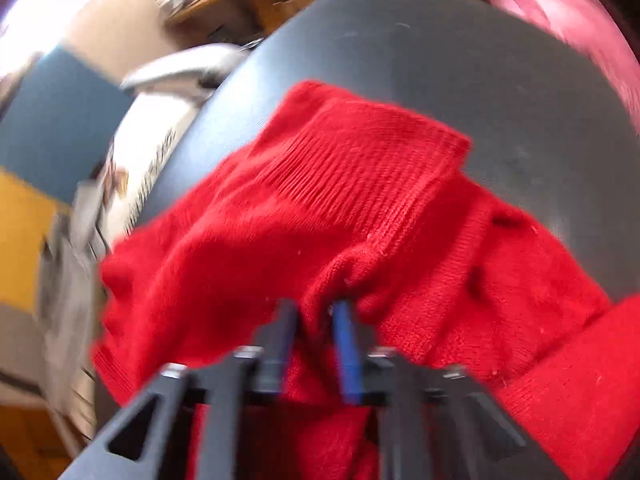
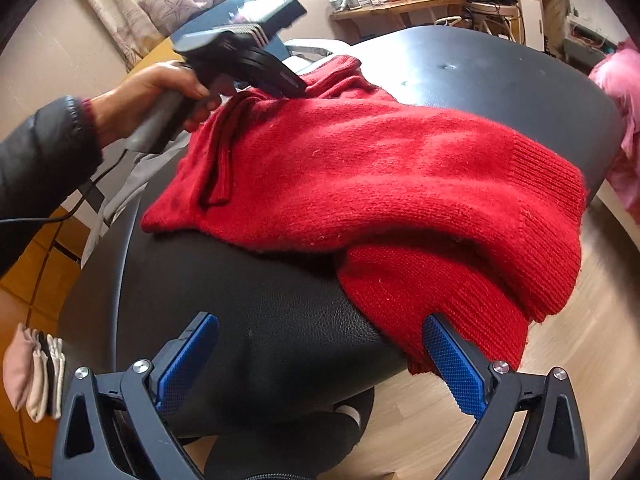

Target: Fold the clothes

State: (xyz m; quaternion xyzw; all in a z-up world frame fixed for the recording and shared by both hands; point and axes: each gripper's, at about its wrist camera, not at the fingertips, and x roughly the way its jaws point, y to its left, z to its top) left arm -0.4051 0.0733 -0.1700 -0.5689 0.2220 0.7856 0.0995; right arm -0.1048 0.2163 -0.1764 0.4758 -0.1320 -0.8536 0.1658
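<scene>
A red knitted sweater (image 2: 360, 168) lies in a loose heap on a round black table (image 2: 500, 80) with a leather-like top. It covers the middle and the right part of the table, and one ribbed end (image 2: 552, 200) hangs a little over the right edge. A narrow strip of the same knit (image 2: 222, 152) lies on top of the sweater near its left side.

The left gripper (image 1: 316, 312) is pinching a fold of the sweater (image 1: 320, 208): its two fingers (image 1: 346, 344) stand close together with red cloth bunched between them. In the right wrist view this gripper (image 2: 288, 84) reaches the far left part of the sweater, and a hand (image 2: 160, 92) in a dark sleeve (image 2: 44, 160) holds its handle. A thin cable (image 2: 80, 200) runs down from the handle.

The right gripper (image 2: 320, 344) is above the near edge of the table with its fingers (image 2: 452, 364) spread wide and nothing between them. The blue pad of the right-side finger is just beside the lower hem of the sweater; I cannot tell if it touches.

At the far left of the right wrist view, some small pale pieces of cloth (image 2: 36, 372) hang together. Something pink and fluffy (image 2: 624, 120) is beside the table on the right. Behind the table stands a wooden shelf (image 2: 400, 2) full of small things, and the floor (image 2: 560, 360) is light wood
</scene>
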